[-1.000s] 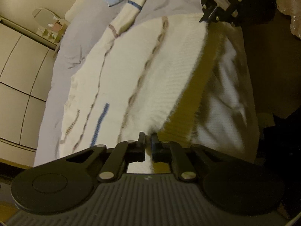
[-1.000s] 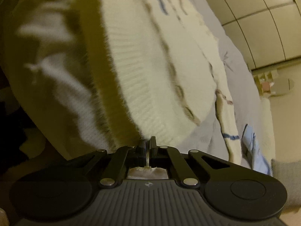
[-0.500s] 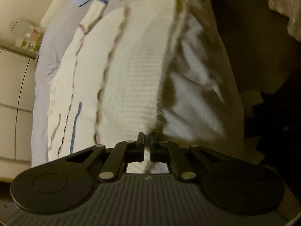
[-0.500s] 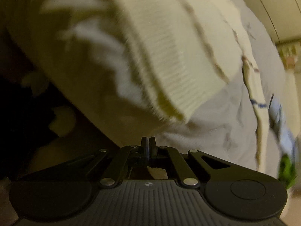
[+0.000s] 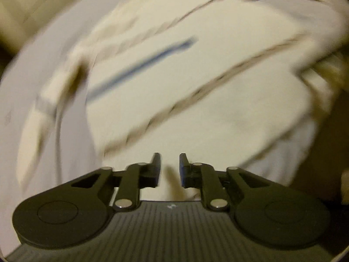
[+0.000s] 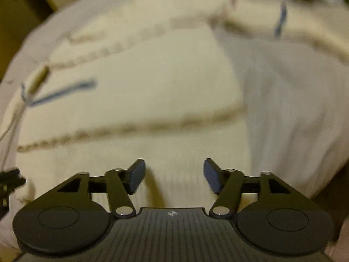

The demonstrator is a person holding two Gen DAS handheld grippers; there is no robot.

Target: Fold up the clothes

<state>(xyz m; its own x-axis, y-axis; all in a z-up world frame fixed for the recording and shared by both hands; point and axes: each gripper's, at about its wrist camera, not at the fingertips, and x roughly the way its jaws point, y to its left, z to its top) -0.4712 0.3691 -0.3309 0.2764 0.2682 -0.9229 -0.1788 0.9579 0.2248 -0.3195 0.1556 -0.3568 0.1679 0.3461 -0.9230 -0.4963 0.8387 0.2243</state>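
My left claw has just been opening; its jaws stand a narrow gap apart with nothing pinched between them, only cream knit showing through the gap below. My right claw has just been opening too and now stands much wider, its pads clear of the fabric and nothing held. Both point steeply down at the same garment.

Under them lies the sweater, a cream knit with brownish cable lines running across it and a short blue stripe. In my left view it fills most of the frame, spread flat, with one brown line passing diagonally just above the fingers. In my right view the ribbed band of the knit sits directly between and below the open jaws, and the folded body reaches up to a straight edge on the right side, where the pale bed sheet begins. A sleeve with another blue mark trails across the top right of that view.

The sheet wraps round the sweater on the left of my left view as well. Both pictures are smeared by motion, so finer detail I cannot make out. At the left edge of my right view a bit of black hardware pokes in; I cannot tell what it is.
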